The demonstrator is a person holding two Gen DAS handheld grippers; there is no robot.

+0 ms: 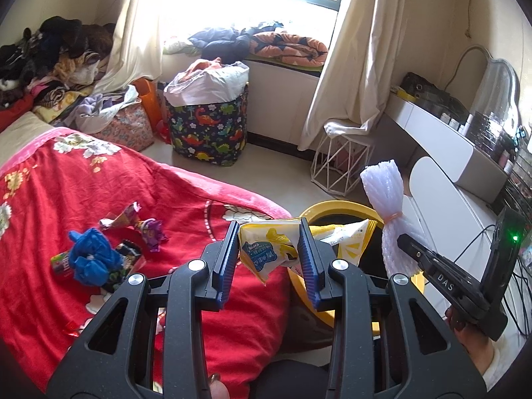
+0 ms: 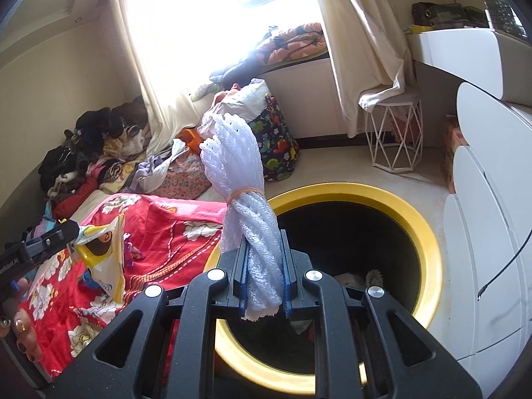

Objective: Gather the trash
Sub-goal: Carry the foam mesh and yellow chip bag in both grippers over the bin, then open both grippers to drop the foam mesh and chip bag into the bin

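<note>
Gripping wrapper (image 1: pixel 266 249) and foam bundle (image 2: pixel 247 206) over bin (image 2: pixel 422 229).

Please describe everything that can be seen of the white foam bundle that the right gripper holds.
The white foam bundle looks like soft, netted foam tubing folded into a thick sheaf. A thin orange rubber band ties it at the waist, so the upper part fans out and the lower part is squeezed narrow. It stands nearly upright, and the right gripper is shut on its lower end, blue pads pressing on both sides. It hangs above the near rim of the yellow-rimmed bin, beside the red blanket. Nothing else touches it.
</note>
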